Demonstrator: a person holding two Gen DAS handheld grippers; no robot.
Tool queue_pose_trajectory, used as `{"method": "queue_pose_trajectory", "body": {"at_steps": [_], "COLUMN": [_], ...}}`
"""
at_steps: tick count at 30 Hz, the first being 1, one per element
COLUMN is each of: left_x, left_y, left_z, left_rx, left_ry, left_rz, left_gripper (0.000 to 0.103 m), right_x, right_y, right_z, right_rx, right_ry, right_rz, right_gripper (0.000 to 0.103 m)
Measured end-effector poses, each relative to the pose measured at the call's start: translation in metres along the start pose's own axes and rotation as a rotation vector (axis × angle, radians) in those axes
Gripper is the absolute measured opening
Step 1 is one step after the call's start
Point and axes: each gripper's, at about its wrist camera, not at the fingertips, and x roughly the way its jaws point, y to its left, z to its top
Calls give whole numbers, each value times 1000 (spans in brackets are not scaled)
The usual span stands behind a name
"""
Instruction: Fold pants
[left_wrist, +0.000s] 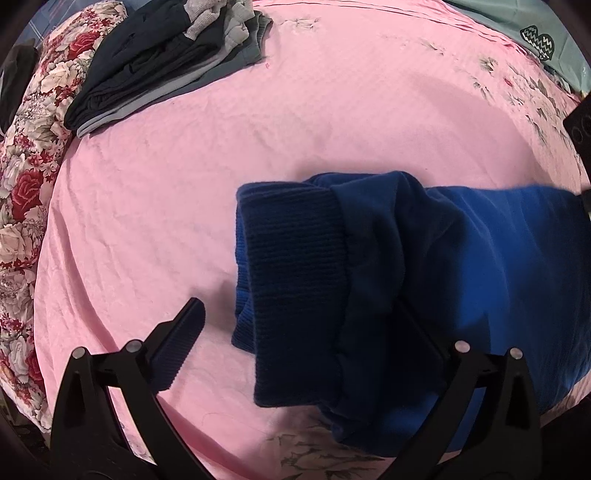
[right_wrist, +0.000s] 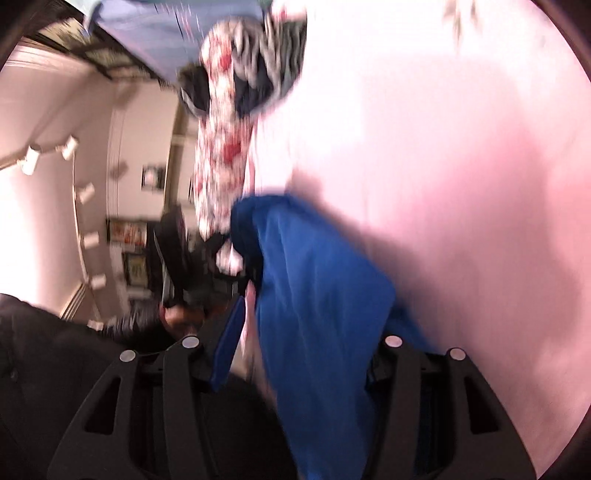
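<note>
Blue pants (left_wrist: 461, 266) lie on the pink bed sheet (left_wrist: 258, 129), their ribbed dark-blue cuff (left_wrist: 295, 280) pointing left. My left gripper (left_wrist: 306, 325) is open; its left finger (left_wrist: 181, 339) rests on the sheet left of the cuff, and its right finger is hidden under the fabric. In the blurred, tilted right wrist view, the blue pants (right_wrist: 317, 317) hang between the fingers of my right gripper (right_wrist: 306, 354). That gripper's left finger (right_wrist: 225, 347) is visible beside the cloth; its right finger is covered by it. Whether it grips the cloth is unclear.
A stack of folded dark and grey clothes (left_wrist: 166, 62) lies at the sheet's far left. A floral quilt (left_wrist: 33, 177) runs along the left edge. A teal pillow (left_wrist: 532, 37) is at the far right. The right wrist view shows the room's wall (right_wrist: 44, 221) beyond the bed.
</note>
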Motion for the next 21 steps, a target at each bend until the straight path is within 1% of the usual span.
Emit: {"method": "queue_pose_trajectory", "body": {"at_steps": [1, 3, 5, 6, 8, 9, 11, 13, 15, 16, 18, 19, 21], "left_x": [0, -3, -10, -19, -37, -49, -58, -49, -24, -12, 4, 7, 8], "left_y": [0, -1, -1, -1, 2, 5, 11, 15, 19, 21, 25, 26, 26], "left_z": [1, 3, 6, 9, 14, 18, 25, 29, 31, 32, 32, 34, 34], "left_rx": [8, 32, 62, 83, 112, 117, 113, 123, 147, 148, 136, 134, 153], "left_ry": [0, 2, 3, -12, -66, -105, -152, -168, -151, -139, -132, -140, -158], "left_rz": [1, 4, 13, 20, 43, 50, 32, 50, 102, 104, 88, 89, 94], "left_gripper": [101, 101, 100, 100, 100, 100, 100, 100, 98, 98, 99, 100, 101], "right_x": [-10, -18, -19, -18, -18, -16, -12, -15, -18, -22, -26, -32, -54], "right_y": [-2, -12, -20, -21, -19, -18, -16, -18, -19, -20, -14, -9, 11], "right_z": [3, 7, 9, 10, 10, 11, 11, 9, 10, 9, 7, 4, -7], "right_rx": [10, 56, 66, 59, 51, 47, 38, 51, 70, 78, 95, 101, 97], "right_ry": [-66, -123, -139, -144, -154, -154, -152, -155, -162, -163, -165, -185, -263], "right_rz": [-9, -3, -34, -46, -66, -78, -109, -128, -155, -173, -238, -282, -406], "right_gripper": [53, 52, 48, 43, 42, 42, 41, 40, 40, 40, 41, 42, 44]}}
